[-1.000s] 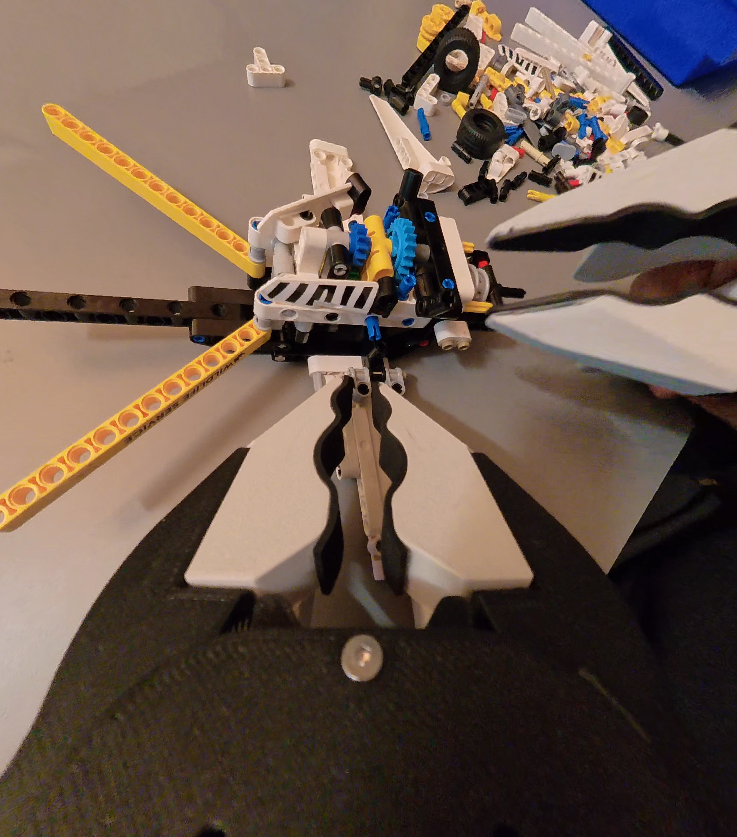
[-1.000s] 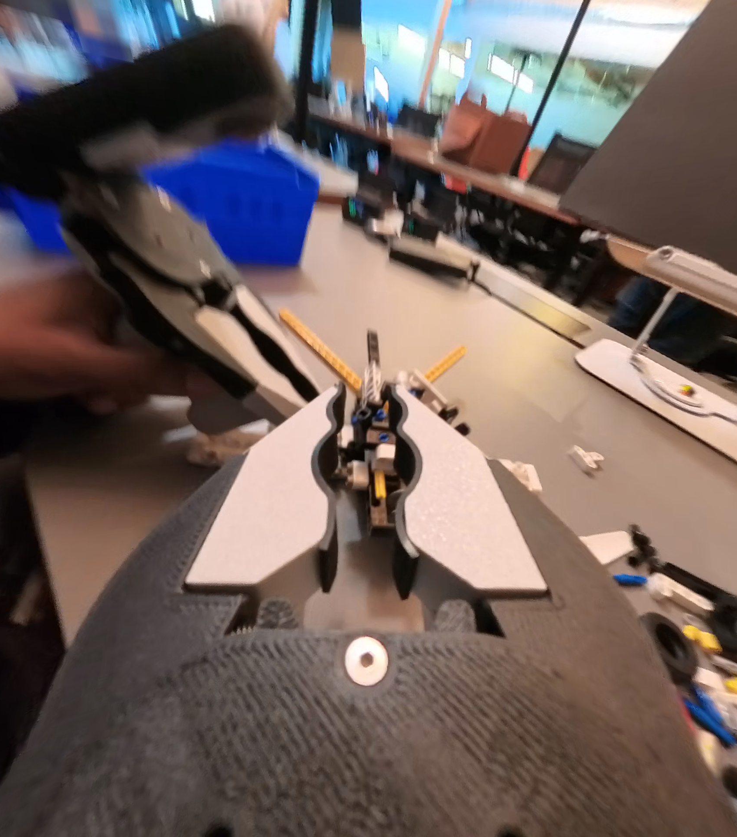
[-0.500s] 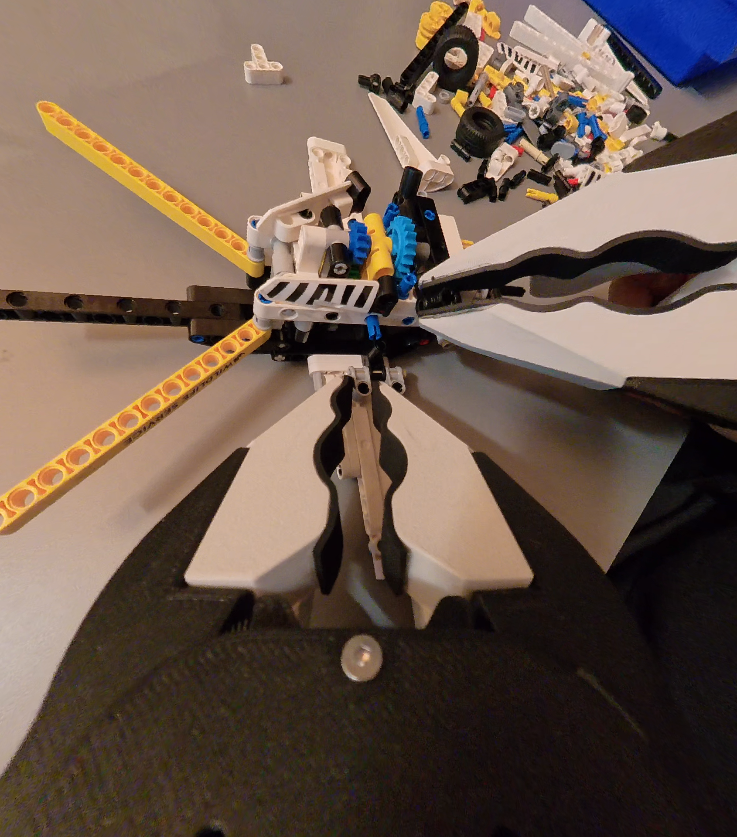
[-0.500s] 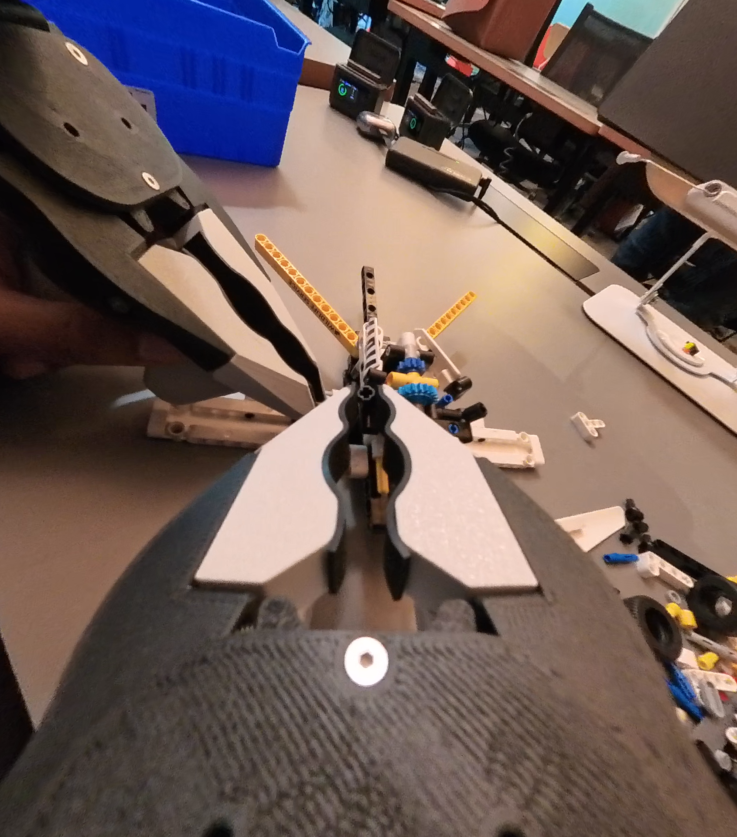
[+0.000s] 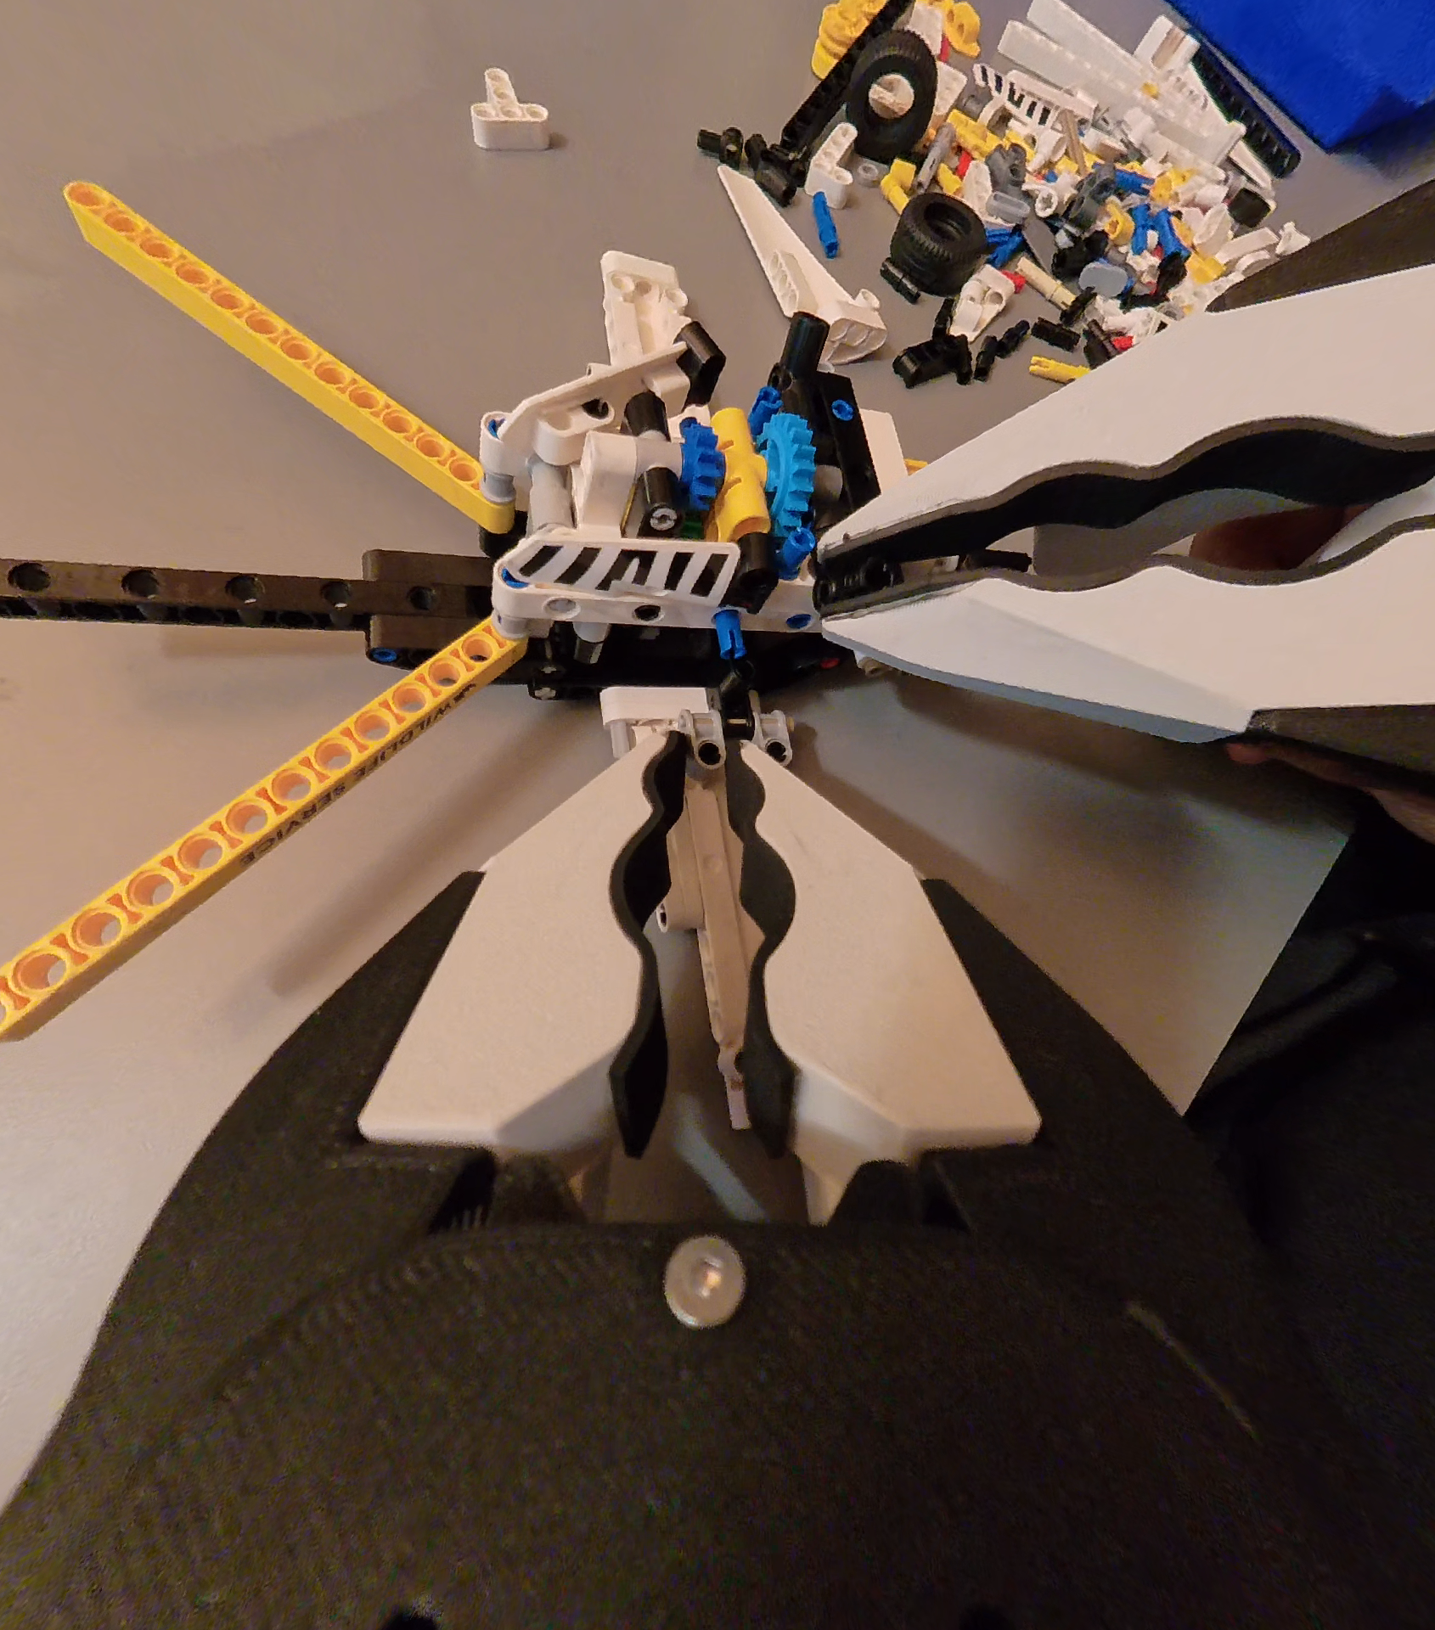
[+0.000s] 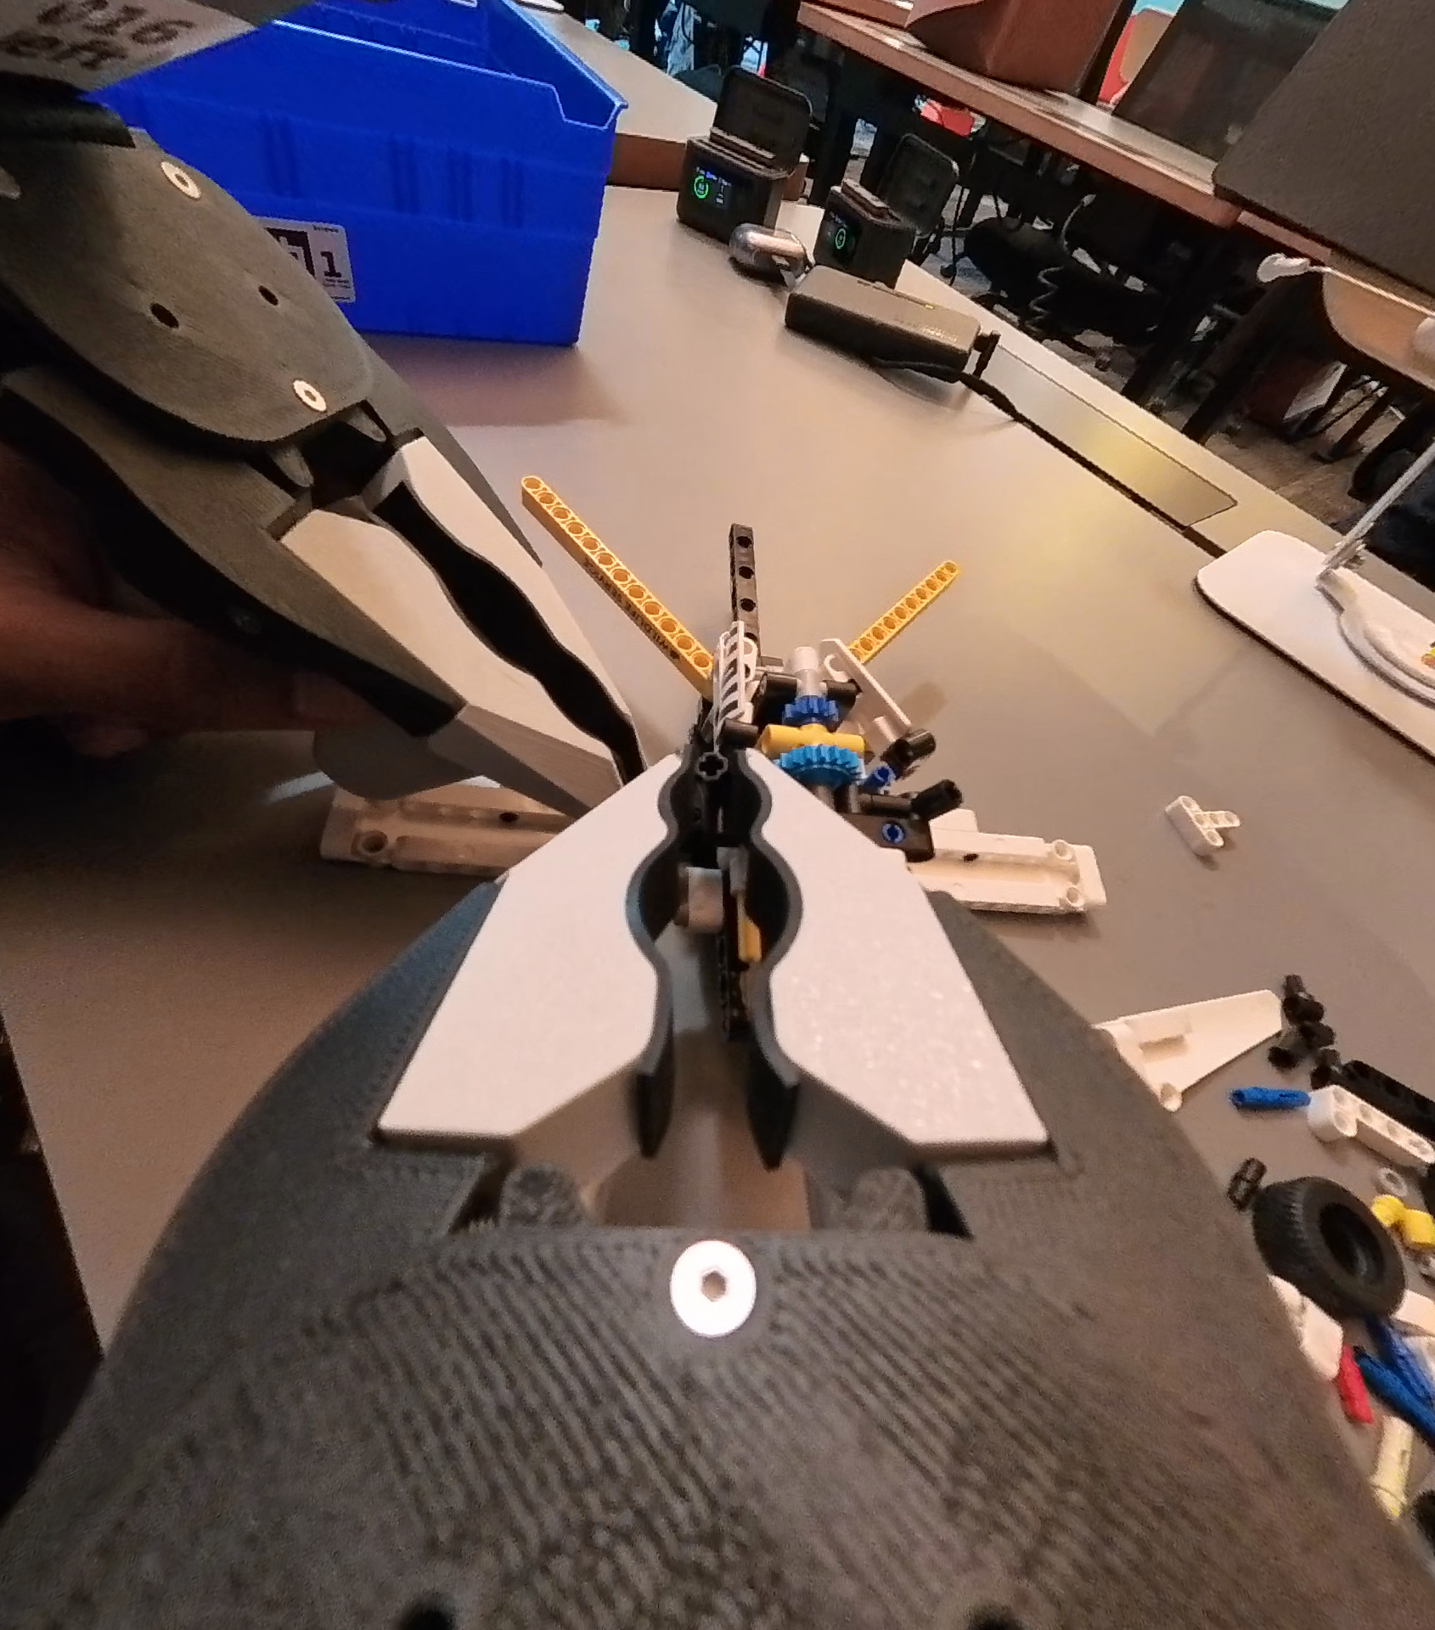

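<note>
Half-built plastic brick model (image 5: 661,547), white, black and yellow with blue gears, sits mid-frame on the grey desk (image 5: 167,353), long axis left-right in your left wrist view. Your left hand-held gripper (image 5: 710,750) meets it from below in frame, clenched on a thin white beam (image 5: 710,882) sticking out of its near side. Your right hand-held gripper (image 5: 824,586) comes in from the frame's right edge, clamped on the model's black end piece (image 6: 710,776). Two long yellow beams (image 5: 238,847) and a black one (image 5: 167,595) fan left. Model underside hidden; loose parts pile (image 5: 1049,176) at upper right is partly cut off.
</note>
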### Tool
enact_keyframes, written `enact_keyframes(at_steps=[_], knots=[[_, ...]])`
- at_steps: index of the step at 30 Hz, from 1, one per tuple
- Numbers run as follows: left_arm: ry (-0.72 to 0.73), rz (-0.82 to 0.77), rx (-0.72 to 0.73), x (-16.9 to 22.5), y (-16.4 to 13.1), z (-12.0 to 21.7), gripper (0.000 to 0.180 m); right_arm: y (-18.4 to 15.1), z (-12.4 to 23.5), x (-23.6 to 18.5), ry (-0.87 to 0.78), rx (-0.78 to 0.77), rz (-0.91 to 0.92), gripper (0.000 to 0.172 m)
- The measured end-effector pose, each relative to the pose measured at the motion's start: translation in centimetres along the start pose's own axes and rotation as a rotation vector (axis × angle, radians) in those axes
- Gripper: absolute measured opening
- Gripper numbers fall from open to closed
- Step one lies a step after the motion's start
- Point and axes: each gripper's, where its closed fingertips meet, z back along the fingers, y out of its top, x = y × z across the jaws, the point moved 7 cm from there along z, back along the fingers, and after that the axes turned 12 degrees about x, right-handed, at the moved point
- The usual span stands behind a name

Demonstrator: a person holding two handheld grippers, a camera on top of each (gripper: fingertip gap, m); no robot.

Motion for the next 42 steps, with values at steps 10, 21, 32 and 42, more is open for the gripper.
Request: enact_keyframes(at_steps=[10,21,32,42], knots=[[-0.006,0.008,-0.002,-0.1,0.0,0.0,0.007,0.0,0.0,-0.1,-0.002,0.003,0.016,0.005],[-0.006,0.009,-0.001,-0.1,0.0,0.1,0.007,0.0,0.0,-0.3,-0.018,0.003,0.044,0.005],[0.044,-0.079,0.05,0.5,0.4,0.4,0.004,0.1,0.1,0.0,0.015,0.011,-0.017,0.005],[0.008,0.016,0.142,0.5,1.5,-0.2,0.012,0.1,0.0,-0.2,0.017,0.01,0.009,0.006]])
